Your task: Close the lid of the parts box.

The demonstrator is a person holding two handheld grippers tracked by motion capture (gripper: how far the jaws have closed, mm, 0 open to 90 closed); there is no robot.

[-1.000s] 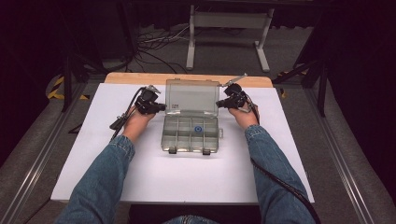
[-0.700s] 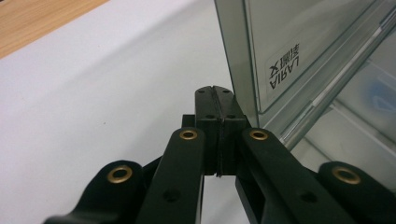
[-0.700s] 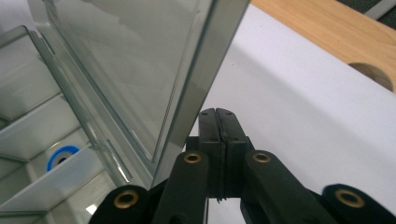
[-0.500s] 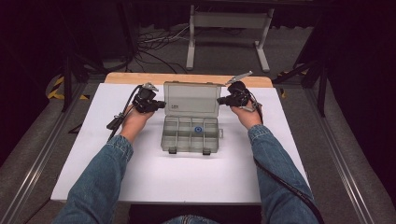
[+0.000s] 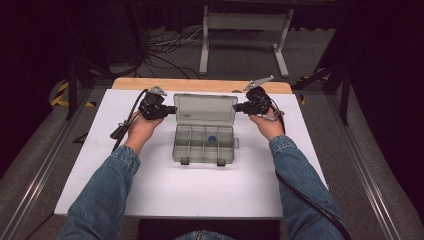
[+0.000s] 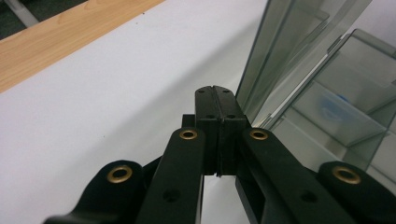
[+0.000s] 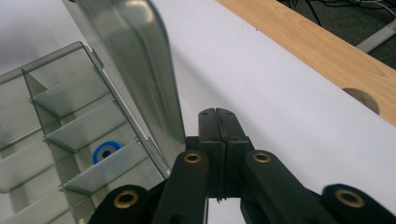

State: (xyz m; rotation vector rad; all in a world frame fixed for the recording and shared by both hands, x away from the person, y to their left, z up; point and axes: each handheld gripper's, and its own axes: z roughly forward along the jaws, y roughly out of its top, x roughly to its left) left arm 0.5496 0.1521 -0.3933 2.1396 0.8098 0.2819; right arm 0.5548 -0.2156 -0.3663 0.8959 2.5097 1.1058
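The left gripper is seen with its jaws pressed together on nothing, the tip set against the left edge of the raised lid. In the left gripper view the closed tip lies just beside that lid, which rises at one o'clock. The right gripper is likewise pressed together and empty, its tip at the lid's right edge; in the right gripper view its closed tip sits just beside the lid, at eleven o'clock.

Outward from the tips, the clear compartment box is found at the middle of the white table, open, with the lid stood near upright along its twelve o'clock side. A small blue ring is held in one compartment, at three o'clock of the box's middle in the high view.

The lid is judged to be only propped, not pinched, so it could slip off either tip and drop shut. If one side is pushed harder than the other, the light box could be skewed or slid toward twelve o'clock, and the ring jolted out of its cell.
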